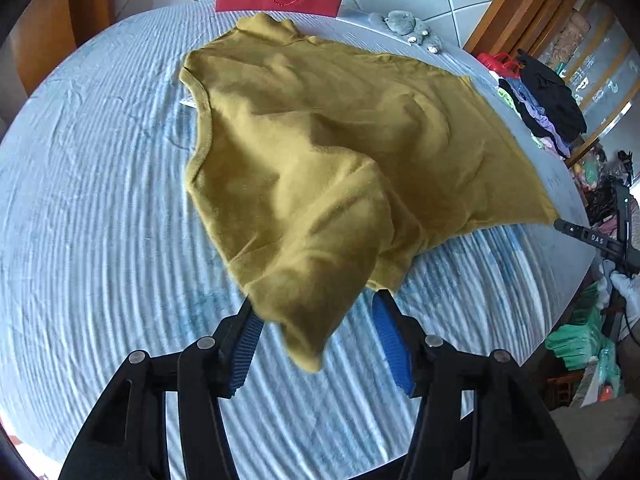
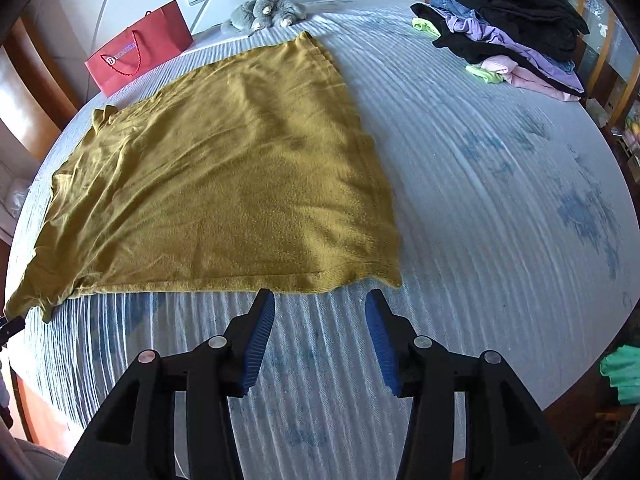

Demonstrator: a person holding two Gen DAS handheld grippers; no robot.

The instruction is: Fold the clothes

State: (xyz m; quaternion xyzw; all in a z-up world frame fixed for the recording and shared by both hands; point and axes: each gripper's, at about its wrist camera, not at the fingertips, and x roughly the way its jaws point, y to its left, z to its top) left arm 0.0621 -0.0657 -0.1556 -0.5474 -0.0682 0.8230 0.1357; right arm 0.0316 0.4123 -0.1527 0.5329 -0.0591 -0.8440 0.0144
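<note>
Nearest us, our left gripper [image 1: 316, 320] stands with its blue pads wide apart; a loose flap of the mustard knit top [image 1: 320, 152] hangs between the jaws, but nothing pinches it. Our right gripper [image 2: 320, 308] is just as wide, holding nothing, its tips just short of the top's ribbed hem [image 2: 224, 282] near the right-hand corner. The top lies spread across the blue-and-white ribbed bedspread [image 2: 480, 200], mostly flat on the hem side, rumpled and lifted on the left gripper's side. We judge it light, soft and limp – it will sag and drape, not hold a crease by itself – so corners and the firmer hem edge look the best places to pinch. The cover is ridged and may drag a little. Farther off sit a pile of clothes [image 2: 520, 32], a grey plush toy [image 2: 264, 12], and a red paper bag [image 2: 140, 50] against the tiled wall
</note>
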